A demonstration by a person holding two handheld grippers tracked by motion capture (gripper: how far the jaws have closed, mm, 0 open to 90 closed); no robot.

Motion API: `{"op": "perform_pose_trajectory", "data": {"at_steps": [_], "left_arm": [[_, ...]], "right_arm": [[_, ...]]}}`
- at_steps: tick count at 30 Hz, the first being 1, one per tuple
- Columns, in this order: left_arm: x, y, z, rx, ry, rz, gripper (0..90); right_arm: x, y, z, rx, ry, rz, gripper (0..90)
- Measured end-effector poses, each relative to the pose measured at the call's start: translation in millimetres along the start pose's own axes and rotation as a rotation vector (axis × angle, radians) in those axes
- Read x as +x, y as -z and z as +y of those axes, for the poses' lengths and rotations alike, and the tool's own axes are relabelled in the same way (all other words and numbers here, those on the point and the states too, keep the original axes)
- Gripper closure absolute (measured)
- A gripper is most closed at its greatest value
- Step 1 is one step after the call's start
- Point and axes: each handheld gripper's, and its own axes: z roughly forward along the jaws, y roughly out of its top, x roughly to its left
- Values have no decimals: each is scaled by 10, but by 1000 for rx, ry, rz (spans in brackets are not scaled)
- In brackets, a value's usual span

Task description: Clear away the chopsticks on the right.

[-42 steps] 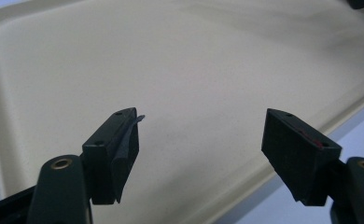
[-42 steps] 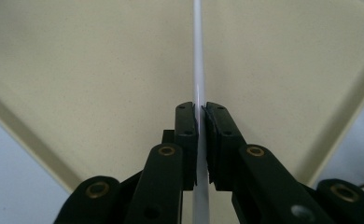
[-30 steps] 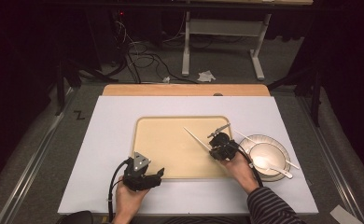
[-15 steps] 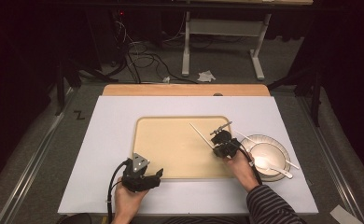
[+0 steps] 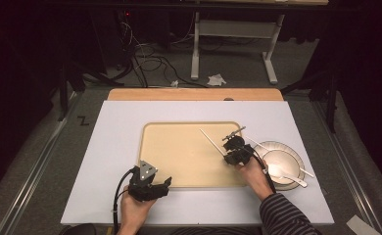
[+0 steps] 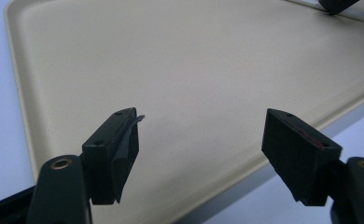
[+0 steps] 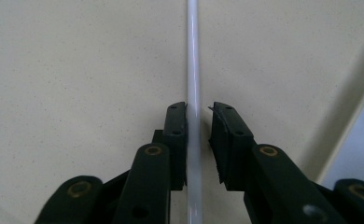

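No legible text or labels.

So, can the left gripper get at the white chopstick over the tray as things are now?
Probably yes: the left gripper is open at the tray's near edge, with bare tray between it and the white chopstick. But the right gripper sits around it.

— What is carrying everything here?
— A table (image 5: 110,161) with a white top is standing on a grey floor (image 5: 47,147); a wooden strip (image 5: 194,94) is running along its far edge.
— And what is lying directly on it?
— A beige tray (image 5: 179,161) is sitting near the middle; a round plate (image 5: 294,161) is resting just beside the tray's right side; the tray's pale rim (image 6: 17,93) is meeting the white surface in the left gripper view.
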Motion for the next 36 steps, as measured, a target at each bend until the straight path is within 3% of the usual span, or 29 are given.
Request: {"op": "perform_pose_trajectory", "data": {"at_steps": [10,18,25,31,36], "left_arm": [[-4,-7,-6,7,-2,0,276],[-2,-2,-4,9,-4,-2,275],[17,-2,10,3,4,-2,275],[15,-9,13,9,4,-5,275],[4,-27,15,11,8,-13,273]], "right_arm": [[-35,4,-4,3,-11,-11,671],[-59,42,-9,-7,-29,7,588],[-105,137,-20,-65,-38,40,574],[-127,267,-43,-134,3,65,567],[-185,374,-82,-194,-6,98,565]]}}
